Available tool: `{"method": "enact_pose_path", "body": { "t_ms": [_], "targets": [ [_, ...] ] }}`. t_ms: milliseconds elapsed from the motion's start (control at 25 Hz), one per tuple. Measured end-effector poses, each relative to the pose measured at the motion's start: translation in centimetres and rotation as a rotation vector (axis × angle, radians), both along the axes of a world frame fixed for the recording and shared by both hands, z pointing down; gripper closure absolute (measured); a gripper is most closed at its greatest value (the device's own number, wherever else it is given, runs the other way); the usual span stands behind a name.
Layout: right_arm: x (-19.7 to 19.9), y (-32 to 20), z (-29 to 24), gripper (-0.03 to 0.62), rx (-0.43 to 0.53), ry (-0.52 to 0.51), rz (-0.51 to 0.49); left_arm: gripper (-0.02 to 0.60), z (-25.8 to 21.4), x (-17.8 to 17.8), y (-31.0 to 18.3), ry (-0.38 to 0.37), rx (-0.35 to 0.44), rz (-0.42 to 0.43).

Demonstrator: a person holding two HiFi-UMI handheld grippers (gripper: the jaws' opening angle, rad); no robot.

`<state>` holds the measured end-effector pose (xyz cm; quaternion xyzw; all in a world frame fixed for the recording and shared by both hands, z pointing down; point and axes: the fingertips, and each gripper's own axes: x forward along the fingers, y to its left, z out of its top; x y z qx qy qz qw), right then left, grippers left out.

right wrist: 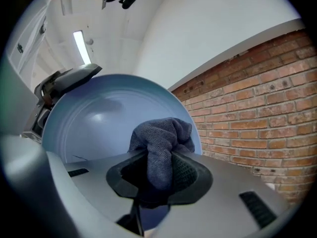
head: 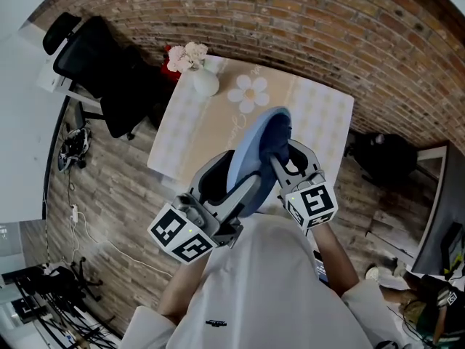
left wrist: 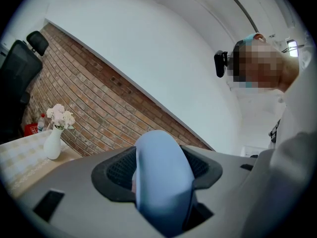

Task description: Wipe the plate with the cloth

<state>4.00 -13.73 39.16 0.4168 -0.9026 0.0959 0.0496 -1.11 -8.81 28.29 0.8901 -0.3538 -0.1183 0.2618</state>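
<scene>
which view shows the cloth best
The right gripper view: the cloth fills the middle, bunched in front of the plate. The head view shows only a dark fold; the left gripper view shows none of it.

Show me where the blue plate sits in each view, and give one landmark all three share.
Head view: plate at centre, standing on edge.
Left gripper view: plate low centre, rim edge-on, gripped between the jaws.
Right gripper view: plate centre-left, its broad face showing behind the cloth held in the jaws.
Shared landmark: the brick wall, top of the head view, left in the left gripper view, right in the right gripper view.
</scene>
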Motion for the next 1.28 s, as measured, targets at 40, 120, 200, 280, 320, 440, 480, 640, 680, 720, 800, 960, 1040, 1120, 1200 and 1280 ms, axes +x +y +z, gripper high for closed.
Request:
{"method": "enact_pose_path", "body": {
  "t_ms": [40, 120, 200, 280, 320, 440, 480, 640, 680, 720, 800, 960, 1040, 1120, 1200, 1280],
  "targets": [
    [0.0, 0.0, 0.4, 0.468, -0.014, 0.005, -0.002, 0.305, -0.1, -0.1, -0.1, 0.003, 0.000, -0.003],
    [-0.1, 0.2, 1.1, 0.468, -0.037, 0.017, -0.009, 0.305, -0.2, -0.3, -0.4, 0.008, -0.001, -0.007],
    [-0.2, 0.4, 1.6, 0.468, -0.047, 0.032, -0.014, 0.305, -0.2, -0.4, -0.7, 0.015, -0.006, -0.013],
    [-0.4, 0.6, 2.1, 0.468, -0.060, 0.041, -0.020, 0.305, 0.0, -0.6, -1.0, 0.021, -0.015, -0.020],
    [-0.6, 0.8, 2.3, 0.468, -0.070, 0.044, -0.024, 0.305, 0.0, -0.6, -1.2, 0.024, -0.019, -0.023],
    [-1.1, 1.6, 2.9, 0.468, -0.083, 0.055, -0.043, 0.305, 0.1, -0.8, -1.7, 0.031, -0.021, -0.030],
    [-1.4, 2.0, 3.1, 0.468, -0.090, 0.054, -0.052, 0.305, 0.1, -0.9, -1.8, 0.031, -0.020, -0.033],
    [-2.8, 3.7, 2.7, 0.468, -0.104, 0.034, -0.095, 0.305, 0.1, -1.2, -2.2, 0.023, -0.013, -0.036],
    [-3.2, 4.1, 2.3, 0.468, -0.099, 0.030, -0.104, 0.305, 0.1, -1.1, -2.3, 0.021, -0.010, -0.036],
    [-3.5, 4.5, 1.8, 0.468, -0.091, 0.022, -0.112, 0.305, 0.1, -1.1, -2.3, 0.018, -0.008, -0.035],
    [-4.4, 5.0, 0.1, 0.468, -0.046, 0.004, -0.131, 0.305, 0.1, -1.0, -2.3, 0.010, -0.004, -0.033],
    [-5.4, 5.4, -3.0, 0.468, 0.067, -0.035, -0.153, 0.305, 0.2, -0.9, -2.0, 0.007, -0.006, -0.029],
    [-5.4, 5.5, -3.9, 0.468, 0.078, -0.057, -0.148, 0.305, 0.3, -0.8, -1.6, 0.005, -0.006, -0.022],
    [-5.3, 5.3, -4.5, 0.468, 0.084, -0.077, -0.138, 0.305, 0.3, -0.7, -1.4, -0.001, -0.002, -0.014],
    [-5.2, 4.9, -5.0, 0.468, 0.092, -0.090, -0.127, 0.305, 0.3, -0.7, -1.2, -0.006, 0.002, -0.007],
    [-5.1, 4.6, -5.5, 0.468, 0.103, -0.100, -0.118, 0.305, 0.3, -0.6, -1.0, -0.016, 0.005, 0.000]
  ]
}}
